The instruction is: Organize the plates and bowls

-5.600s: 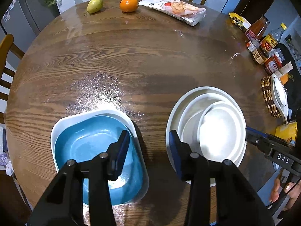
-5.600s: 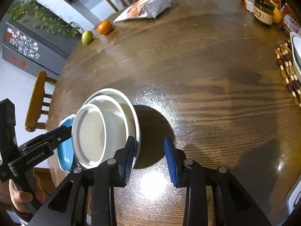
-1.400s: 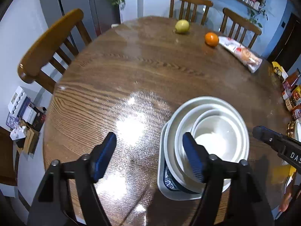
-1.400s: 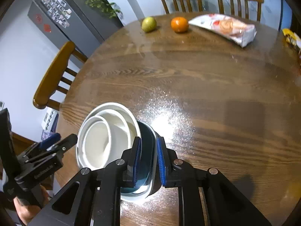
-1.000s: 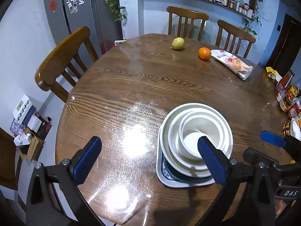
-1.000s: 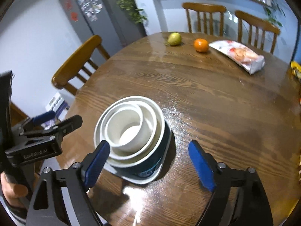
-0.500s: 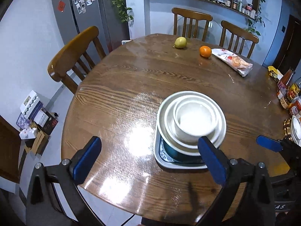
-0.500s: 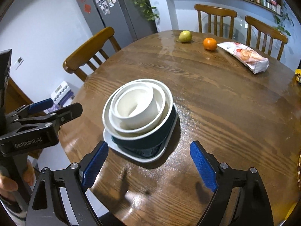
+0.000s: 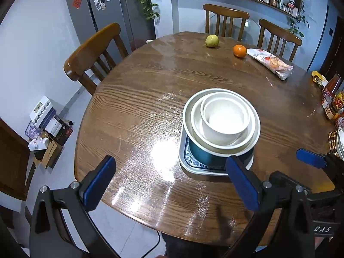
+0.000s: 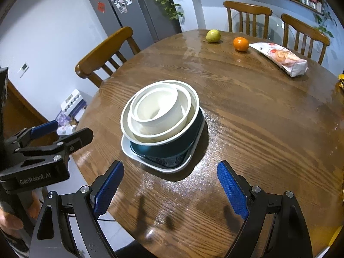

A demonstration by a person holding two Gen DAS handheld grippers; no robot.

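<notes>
One stack stands on the round wooden table [image 9: 137, 111]. A square blue plate with a white rim [image 9: 182, 163] is at the bottom. On it sits a dark teal bowl [image 10: 167, 147], and nested white bowls [image 9: 225, 118] sit inside that. My left gripper [image 9: 171, 182] hangs open over the table's near edge, short of the stack, with nothing between its fingers. My right gripper [image 10: 169, 188] is also open and empty, just in front of the plate [image 10: 159, 167]. The left gripper [image 10: 62, 135] shows at the left of the right wrist view, off the table's edge.
A pear [image 9: 211, 40], an orange [image 9: 239, 50] and a snack bag [image 9: 271, 63] lie at the far side. Jars and bottles [image 9: 333, 105] crowd the right edge. Wooden chairs [image 9: 92, 53] ring the table. A hand [image 10: 13, 215] holds the left gripper's handle.
The white bowls, earlier beside the blue plate, now sit stacked on it. The right gripper let go of the stack's rim and opened wide. Both grippers pulled back toward the near table edge.
</notes>
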